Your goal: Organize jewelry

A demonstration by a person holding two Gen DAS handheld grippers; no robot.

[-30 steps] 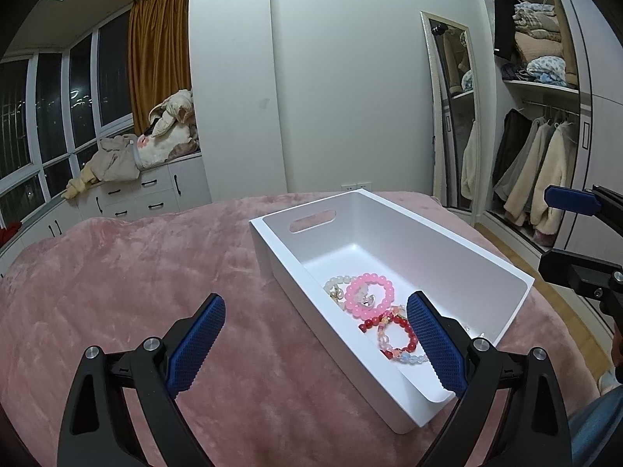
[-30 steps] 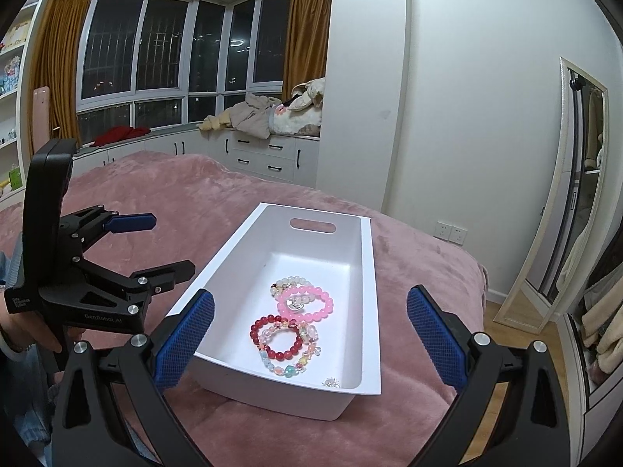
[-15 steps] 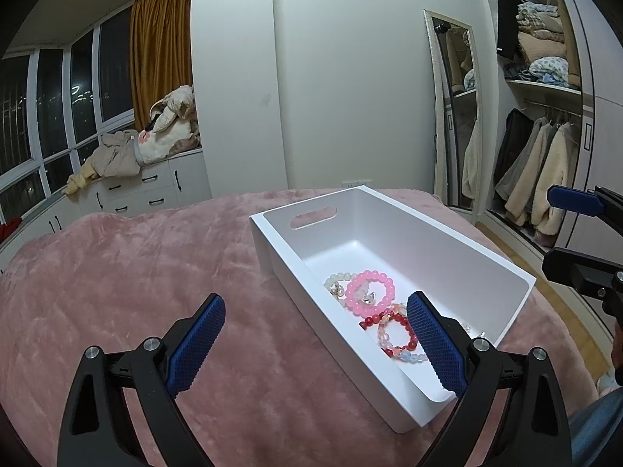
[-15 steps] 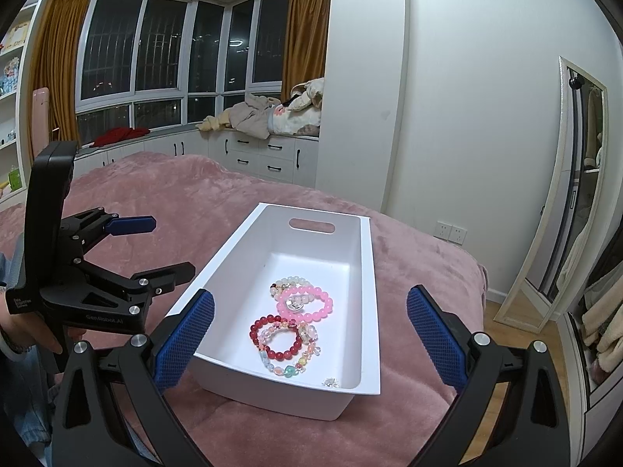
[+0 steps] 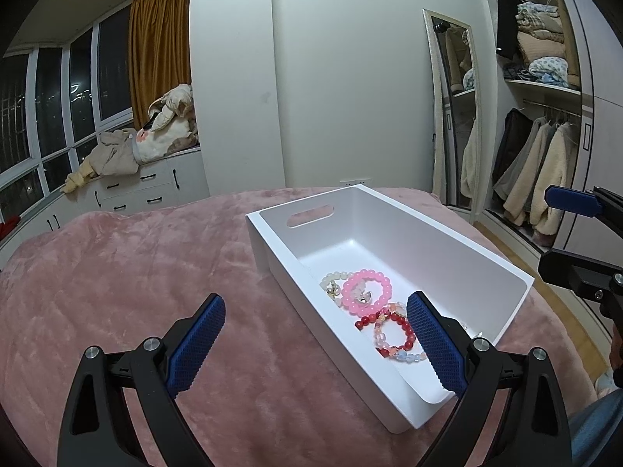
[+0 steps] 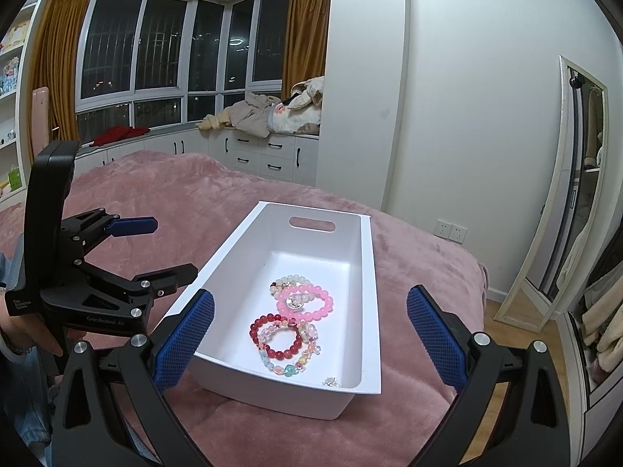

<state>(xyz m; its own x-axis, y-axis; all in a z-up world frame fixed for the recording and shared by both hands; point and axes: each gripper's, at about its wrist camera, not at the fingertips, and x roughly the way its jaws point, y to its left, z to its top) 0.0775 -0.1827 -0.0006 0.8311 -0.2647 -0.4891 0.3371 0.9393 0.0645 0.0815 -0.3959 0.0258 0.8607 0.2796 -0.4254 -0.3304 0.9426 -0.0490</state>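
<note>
I see both grippers held above the pink blanket (image 6: pixel 128 179), aimed at the white bin (image 6: pixel 368 295). Left gripper (image 5: pixel 315 344) spread wide, empty; one finger overlaps the bin's near end in its view. Right gripper (image 6: pixel 310 340) also wide apart, empty, bin framed between its fingers. Bracelets in the bin's near half: pink (image 6: pixel 305 303) on a whitish one (image 6: pixel 290 281), red (image 6: pixel 274 336) touching a multicolour one (image 6: pixel 298 362). Small silver piece (image 6: pixel 331 381) by the near wall. Mirror (image 6: pixel 560 210) and wardrobe (image 5: pixel 541 116) to the right.

Rocking matte black frames on the left gripper (image 6: pixel 152 249) and right gripper (image 6: pixel 310 336), sporting knobbly blue fingers (image 6: pixel 183 344), showing silver screws, wearing denim-blue sleeves.
</note>
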